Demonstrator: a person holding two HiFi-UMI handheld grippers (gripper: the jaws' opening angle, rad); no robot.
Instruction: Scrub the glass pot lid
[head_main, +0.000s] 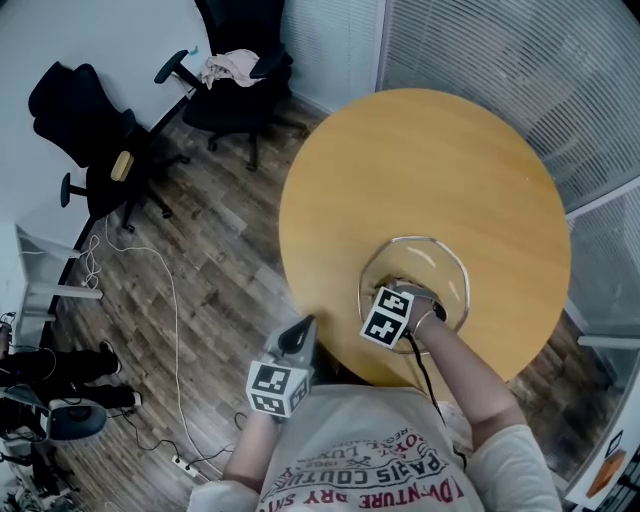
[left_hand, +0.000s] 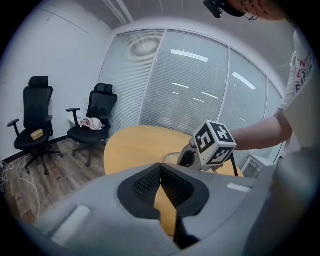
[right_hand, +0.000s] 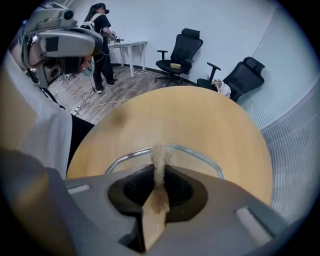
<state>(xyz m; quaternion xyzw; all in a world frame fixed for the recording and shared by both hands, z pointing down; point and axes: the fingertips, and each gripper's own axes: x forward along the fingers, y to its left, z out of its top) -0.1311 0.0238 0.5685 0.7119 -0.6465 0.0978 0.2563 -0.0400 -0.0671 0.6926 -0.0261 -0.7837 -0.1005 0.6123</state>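
Glass ringed by a thin steel band, the pot lid (head_main: 428, 260) lies flat on the round wooden table (head_main: 420, 150), on the side nearest the person. The right gripper (right_hand: 160, 175) is over the lid's near part, its jaws clamped on a thin beige scrub pad (right_hand: 160, 156) whose frayed end sticks out past the tips toward the glass. The left gripper (left_hand: 161, 172) hangs off the table's edge above the floor, well apart from the lid, its jaws pressed together on nothing.

The lid is probably stiff, smooth and breakable, and fairly light, so it may well skate across the slick tabletop under a sideways rub. The steel rim looks like the safest place to pinch or brace it. No knob shows in any view. The pad itself looks soft and limp, so the pressure should be moderate.
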